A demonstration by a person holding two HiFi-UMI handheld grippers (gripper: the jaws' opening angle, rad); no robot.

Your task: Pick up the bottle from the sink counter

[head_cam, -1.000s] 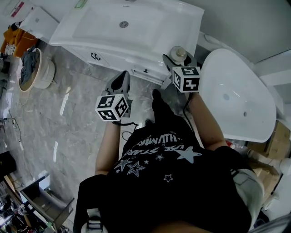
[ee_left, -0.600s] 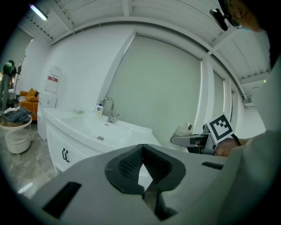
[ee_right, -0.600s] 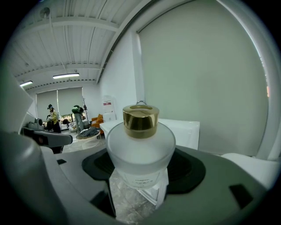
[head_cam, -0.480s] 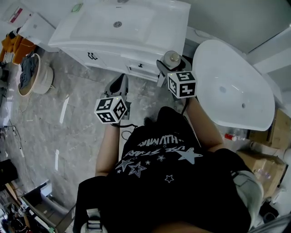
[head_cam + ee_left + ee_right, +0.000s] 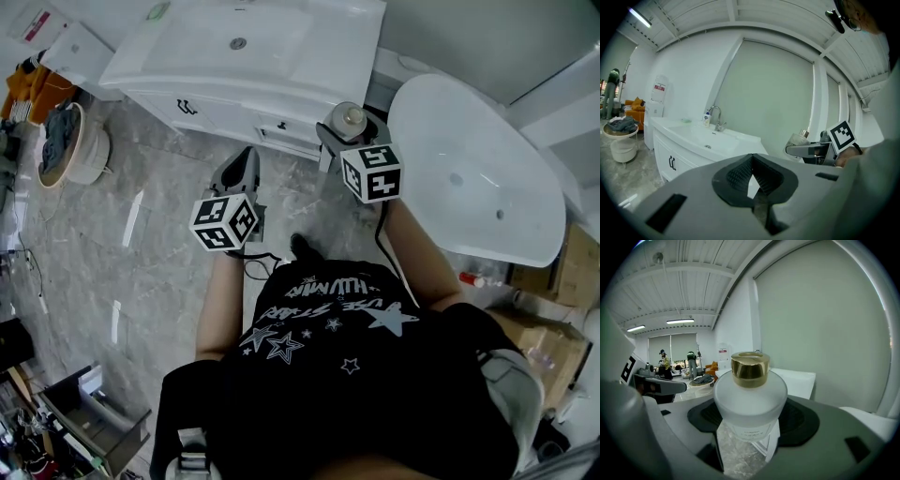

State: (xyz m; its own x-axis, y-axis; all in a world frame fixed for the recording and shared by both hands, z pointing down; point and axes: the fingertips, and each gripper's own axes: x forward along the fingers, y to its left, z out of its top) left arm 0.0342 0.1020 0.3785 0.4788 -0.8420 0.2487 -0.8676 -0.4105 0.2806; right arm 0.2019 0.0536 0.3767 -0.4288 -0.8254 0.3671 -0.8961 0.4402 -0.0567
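- Head view: right gripper (image 5: 339, 133) held off the front right corner of the sink counter (image 5: 328, 47), between it and a white bathtub (image 5: 469, 178).
- Bottle (image 5: 352, 117): clear of the counter, above the grey marbled floor (image 5: 159, 244), carried in the right gripper.
- Right gripper view: both jaws pressed against the frosted body of the bottle; it stands upright with its gold cap (image 5: 750, 369) on top.
- Left gripper (image 5: 241, 171): lower and to the left, over the floor, well apart from the bottle.
- Left gripper view: jaw pads brought together at the tips, nothing between them.
- Round white stand (image 5: 82, 150): far left on the floor, with cloth heaped on it.
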